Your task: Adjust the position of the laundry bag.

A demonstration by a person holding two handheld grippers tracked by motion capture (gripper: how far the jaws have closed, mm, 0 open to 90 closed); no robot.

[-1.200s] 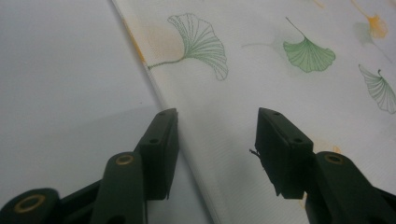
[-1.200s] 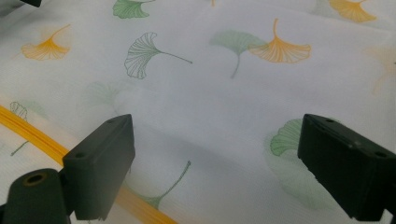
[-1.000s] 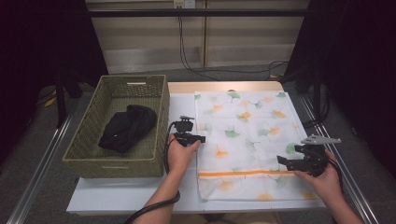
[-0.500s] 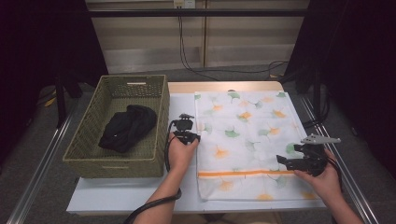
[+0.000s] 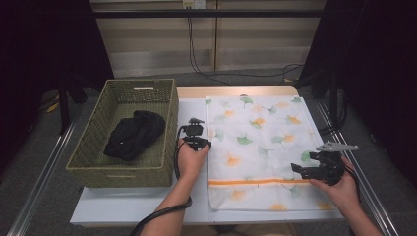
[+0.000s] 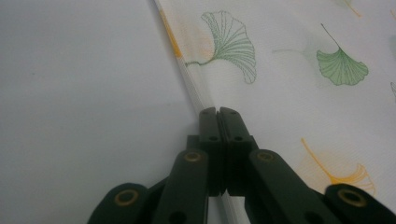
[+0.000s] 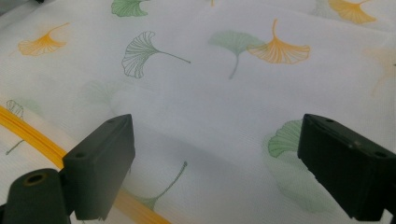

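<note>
White tabletop [image 5: 147,206] carries a woven basket [image 5: 88,167] at nine o'clock, a black garment [image 5: 134,133] inside. At centre lies the leaf-printed mesh bag [image 5: 255,147]. My left gripper [image 6: 218,114] has just been closing and now pinches the bag's nine-o'clock edge. My right gripper [image 7: 212,154] hangs over the bag's four-o'clock corner, jaws wide apart.

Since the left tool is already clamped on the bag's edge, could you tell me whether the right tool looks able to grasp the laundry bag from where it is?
Probably yes. The right tool is open, its jaws spread just above the mesh laundry bag near the orange zipper, with nothing between them and the fabric.
</note>
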